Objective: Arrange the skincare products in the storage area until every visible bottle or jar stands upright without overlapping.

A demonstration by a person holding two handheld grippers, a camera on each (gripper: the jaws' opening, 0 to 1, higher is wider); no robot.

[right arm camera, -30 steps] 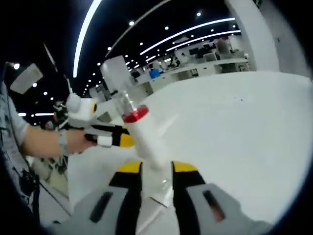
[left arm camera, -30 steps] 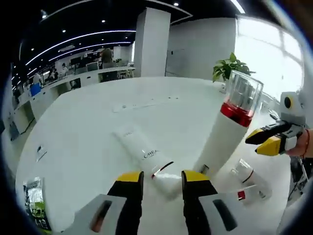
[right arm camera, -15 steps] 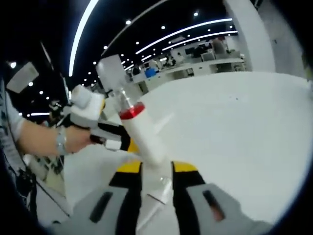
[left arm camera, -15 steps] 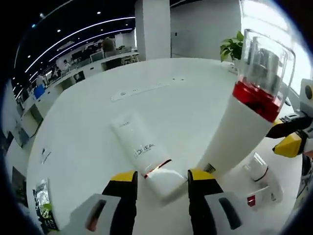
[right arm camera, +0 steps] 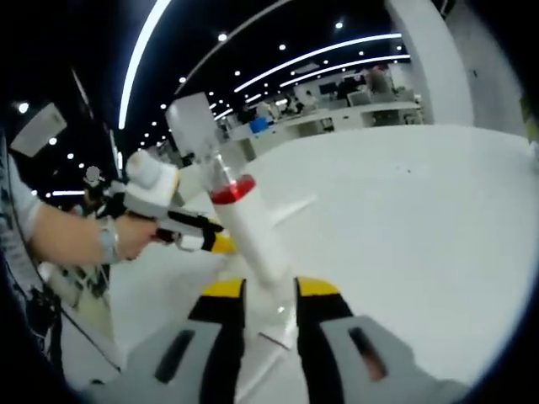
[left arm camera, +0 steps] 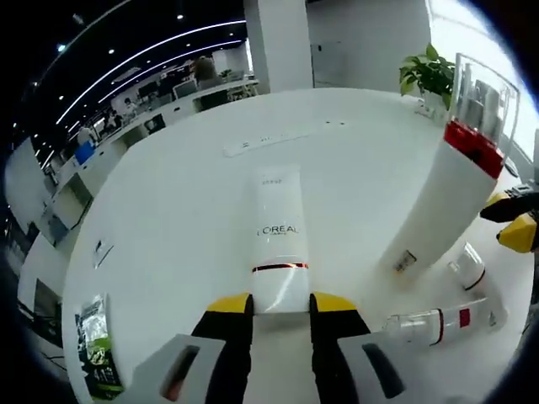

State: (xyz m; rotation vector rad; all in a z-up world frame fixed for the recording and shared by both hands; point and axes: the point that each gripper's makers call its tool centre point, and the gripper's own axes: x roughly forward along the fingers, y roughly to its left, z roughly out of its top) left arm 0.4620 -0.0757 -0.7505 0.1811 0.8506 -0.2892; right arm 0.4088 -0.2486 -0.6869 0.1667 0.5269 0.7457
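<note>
Left gripper view, own gripper: the left gripper point(left arm camera: 280, 305) has its jaws either side of the capped end of the white tube point(left arm camera: 279, 238); whether they press it or only bracket it I cannot tell.
Left gripper view, change: a second ago the tube lay slanted across the view; now it runs straight away from the jaws, so the camera has swung into line with it. A lift to upright looks like the next step.
Left gripper view, other products: the tall white bottle point(left arm camera: 445, 195) with the red band leans at right, base on the tabletop point(left arm camera: 168, 219); two small clear bottles, one point(left arm camera: 437, 321) on its side at near right and one point(left arm camera: 466, 268) just behind it, are yet to be stood up.
Left gripper view, room: open tabletop to the left and far side; a green packet point(left arm camera: 95, 345) lies near the left edge; right side crowded.
Right gripper view, own gripper: the right gripper point(right arm camera: 269, 289) has its jaws closed on the bottle's base.
Right gripper view, change: bottle held tilted as before; the other gripper has moved nearer behind it.
Right gripper view, room: wide bare tabletop to the right.
</note>
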